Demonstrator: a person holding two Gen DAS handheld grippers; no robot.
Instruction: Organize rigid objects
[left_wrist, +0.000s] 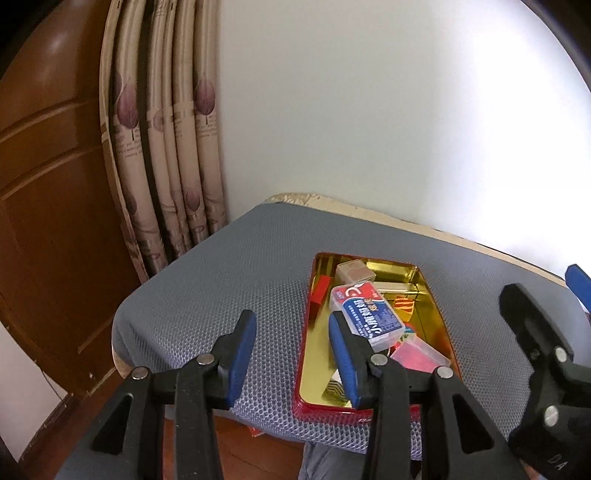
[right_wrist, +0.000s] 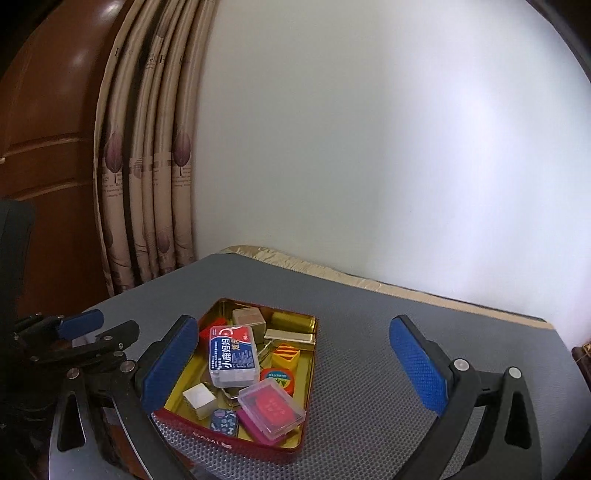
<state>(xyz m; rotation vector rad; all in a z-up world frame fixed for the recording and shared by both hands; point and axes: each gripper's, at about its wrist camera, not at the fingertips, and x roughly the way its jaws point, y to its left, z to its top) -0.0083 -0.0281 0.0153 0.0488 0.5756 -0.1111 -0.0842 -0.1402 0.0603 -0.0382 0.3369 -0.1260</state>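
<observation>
Red tin (right_wrist: 255, 441) with gold lining sits on grey mesh tabletop (right_wrist: 369, 350), filled with small items: white-blue floss box (right_wrist: 232, 356) on top, clear case with red card (right_wrist: 271, 408), white cube (right_wrist: 199, 400), yellow-orange block (right_wrist: 286, 356).

Left gripper (left_wrist: 293, 334): jaws spread, nothing between them; tin just ahead and right, its near left rim under the right finger.

Right gripper (right_wrist: 291, 354): jaws spread wide, empty; tin ahead between fingers, nearer left finger, not touched.
</observation>
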